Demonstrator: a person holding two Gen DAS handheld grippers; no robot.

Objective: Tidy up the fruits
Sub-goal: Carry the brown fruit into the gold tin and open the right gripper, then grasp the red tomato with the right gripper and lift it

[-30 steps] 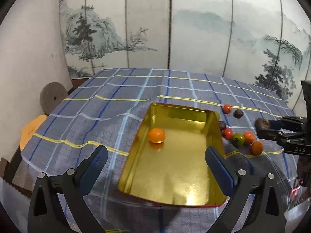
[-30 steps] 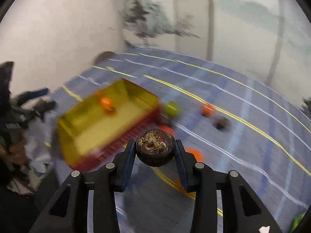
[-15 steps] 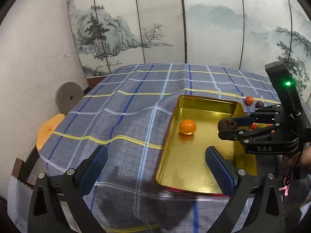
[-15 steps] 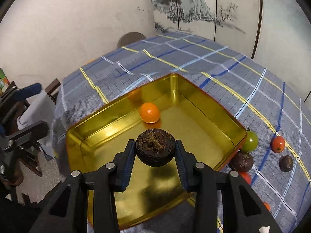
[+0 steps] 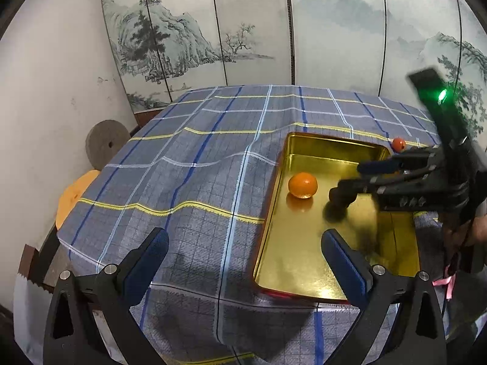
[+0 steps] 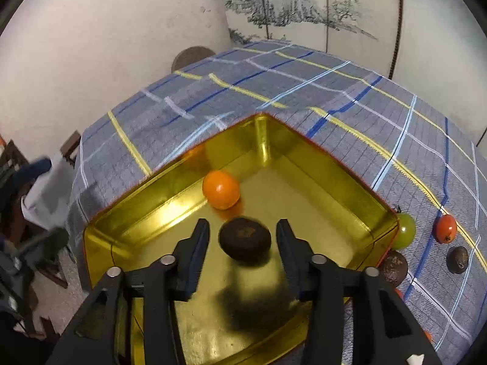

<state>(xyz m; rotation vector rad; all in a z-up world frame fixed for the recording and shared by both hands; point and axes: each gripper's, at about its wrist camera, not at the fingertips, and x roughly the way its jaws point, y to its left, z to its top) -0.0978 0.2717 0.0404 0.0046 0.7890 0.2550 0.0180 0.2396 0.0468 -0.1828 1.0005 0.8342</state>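
Note:
A gold metal tray (image 6: 334,164) lies on the blue checked tablecloth with an orange fruit (image 6: 220,189) inside near its far corner. My right gripper (image 6: 243,228) hangs low over the tray and its jaws are opening. A dark brown round fruit (image 6: 245,238) sits between them, with a gap to each pad. The left wrist view shows the tray (image 5: 304,273), the orange fruit (image 5: 303,185), the dark fruit (image 5: 338,196) and the right gripper (image 5: 348,181) reaching in from the right. My left gripper (image 5: 245,240) is open and empty, left of the tray's near end.
Right of the tray lie a green fruit (image 6: 403,234), a red fruit (image 6: 445,228) and two dark fruits (image 6: 392,267) (image 6: 457,260). A painted screen stands behind the table. A grey disc (image 5: 105,146) and an orange stool (image 5: 73,196) are at the left.
The right gripper carried the dark fruit from the loose fruits over the tray and sank. Its jaws have spread and the fruit is free of the pads. The left gripper shifted slightly.

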